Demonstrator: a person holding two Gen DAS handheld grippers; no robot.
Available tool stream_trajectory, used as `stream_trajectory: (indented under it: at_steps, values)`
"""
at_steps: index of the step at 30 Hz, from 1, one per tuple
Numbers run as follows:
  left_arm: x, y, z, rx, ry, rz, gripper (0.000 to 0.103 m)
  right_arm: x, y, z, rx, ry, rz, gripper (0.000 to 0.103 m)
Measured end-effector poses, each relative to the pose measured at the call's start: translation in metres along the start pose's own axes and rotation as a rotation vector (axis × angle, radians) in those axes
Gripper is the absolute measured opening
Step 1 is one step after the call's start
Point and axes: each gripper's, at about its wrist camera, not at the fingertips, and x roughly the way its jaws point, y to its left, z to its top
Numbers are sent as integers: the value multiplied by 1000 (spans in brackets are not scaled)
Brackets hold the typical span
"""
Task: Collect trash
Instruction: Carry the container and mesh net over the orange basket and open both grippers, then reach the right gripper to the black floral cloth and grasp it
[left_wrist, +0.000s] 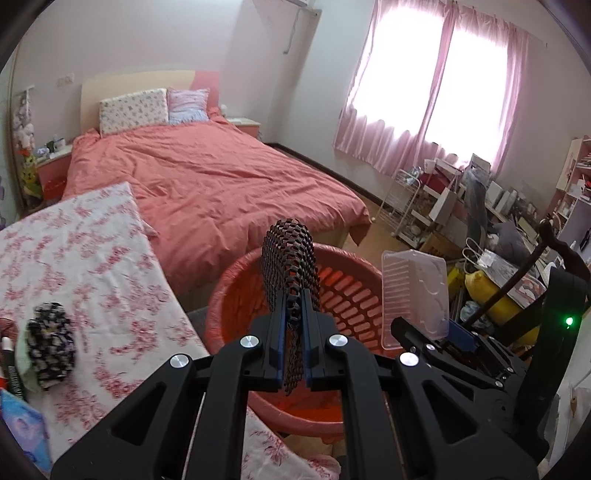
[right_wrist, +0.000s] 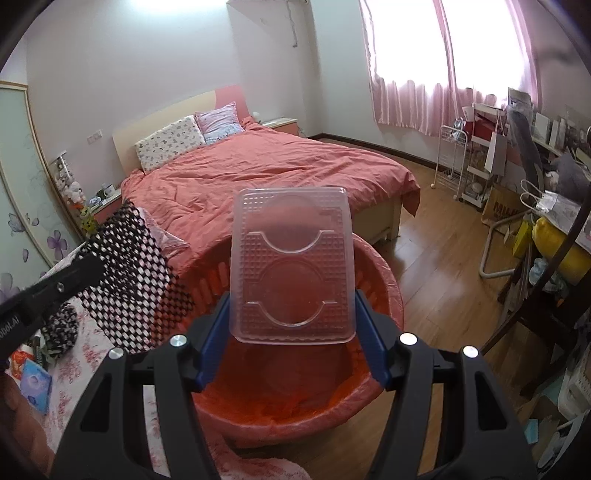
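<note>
both grippers hang over the red basket (right_wrist: 384, 284), lined with a red bag, so whatever they let go should fall inside. left gripper (left_wrist: 294, 328) has its jaws pinched nearly together on a dark foam net sleeve (left_wrist: 290, 258), gripped at its lower part so most of it stands above the fingers. right gripper (right_wrist: 291, 314) clamps a clear plastic tray (right_wrist: 291, 266) across its width, upright. neither piece is in the basket yet.

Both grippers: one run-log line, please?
left gripper: black mesh held | right gripper: clear tray held | both above red basket
</note>
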Motion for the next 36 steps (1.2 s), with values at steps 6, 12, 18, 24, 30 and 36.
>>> stream_trajectory:
  at_steps: [6, 12, 18, 24, 30, 36]
  values:
    - [15, -5, -2, 5, 36, -17, 7, 17, -6, 3, 12, 11, 3, 62]
    - [26, -3, -5, -10, 72, -4, 10, 29, -5, 5, 9, 12, 14, 65]
    - [25, 9, -11, -33, 82, 33, 32, 29, -6, 1, 7, 11, 6, 76]
    - [7, 21, -18, -31, 68, 88, 32, 16, 1, -6, -20, 2, -19, 76]
    - [-31, 41, -34, -1, 22, 198, 44, -2, 25, -11, -68, -10, 6, 75]
    - [-80, 76, -56, -27, -34, 349, 53, -18, 74, -21, -139, -1, 82, 73]
